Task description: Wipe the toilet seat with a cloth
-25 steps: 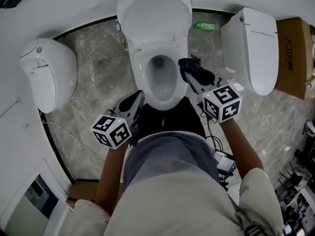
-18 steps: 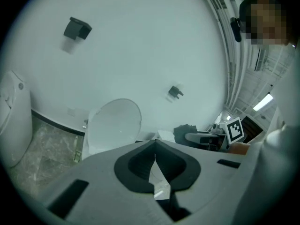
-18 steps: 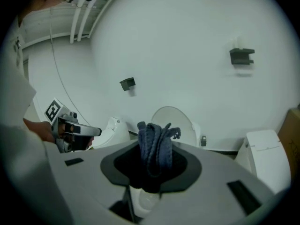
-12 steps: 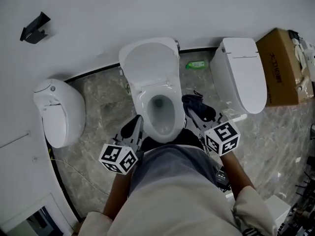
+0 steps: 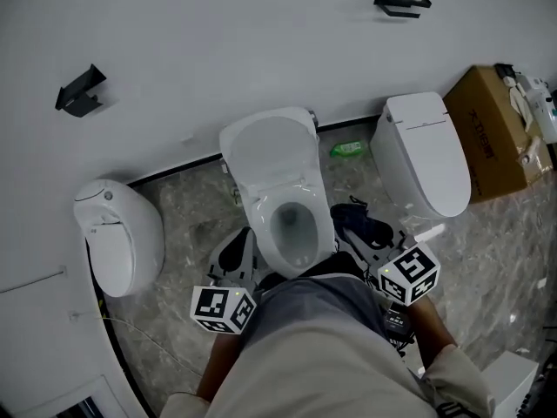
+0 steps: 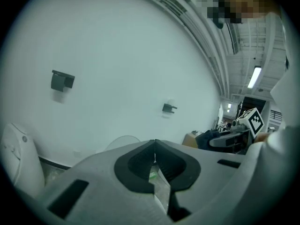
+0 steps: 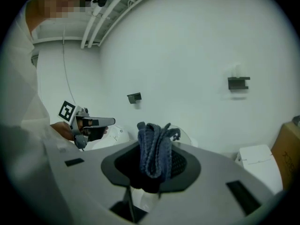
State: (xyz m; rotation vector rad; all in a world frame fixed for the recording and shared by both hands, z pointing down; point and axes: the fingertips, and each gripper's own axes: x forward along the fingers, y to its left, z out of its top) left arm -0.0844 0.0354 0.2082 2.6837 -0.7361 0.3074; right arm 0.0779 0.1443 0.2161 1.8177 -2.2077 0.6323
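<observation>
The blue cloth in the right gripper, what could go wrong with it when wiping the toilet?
1. The cloth is a bunched wad pinched in the right gripper. It might slip out and drop into the open toilet bowl.
2. Bunched like that, only a little cloth would touch the seat, so the hard jaws might scrape it.

L gripper [image 6: 154,156] closed, empty; bracket [image 6: 62,80] on wall [image 6: 122,46].
</observation>
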